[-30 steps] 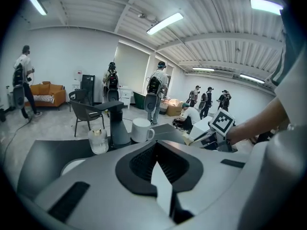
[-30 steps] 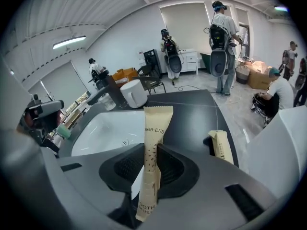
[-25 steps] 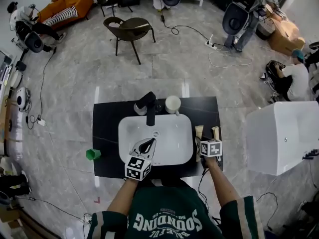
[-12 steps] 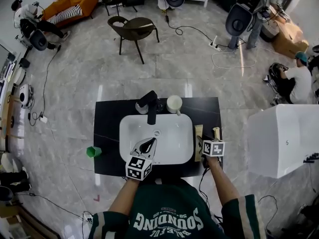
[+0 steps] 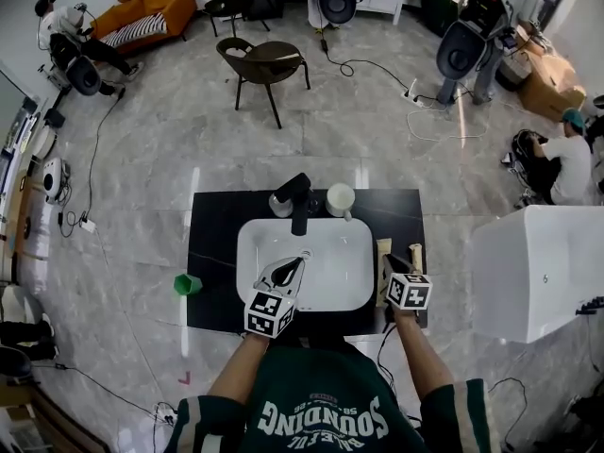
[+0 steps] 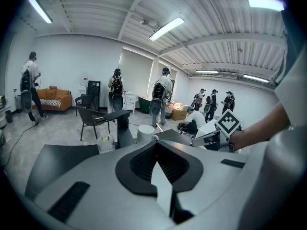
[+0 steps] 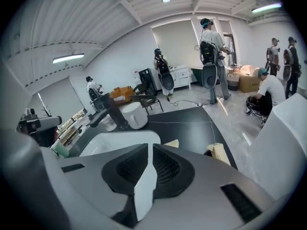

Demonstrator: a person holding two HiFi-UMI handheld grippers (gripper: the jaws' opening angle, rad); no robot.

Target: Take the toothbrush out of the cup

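Reaching for the white cup (image 5: 340,199), ahead and left of the right tongs (image 5: 392,262) beside the faucet (image 5: 299,201), needs opened jaws: they have just been closing on nothing. The left tongs (image 5: 302,257) sit clenched, empty. No toothbrush shows.

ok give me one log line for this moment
left tool: shut, over sink | right tool: jaws just closed, nothing between, right of sink | white cup: behind sink, untouched

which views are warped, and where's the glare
Head view: fisheye bows the counter and floor, with pale glare streaks on the tiles. Left gripper view: dark round corners, ceiling lamp blown out. Right gripper view: same dark corners, and the lines of the ceiling curve.
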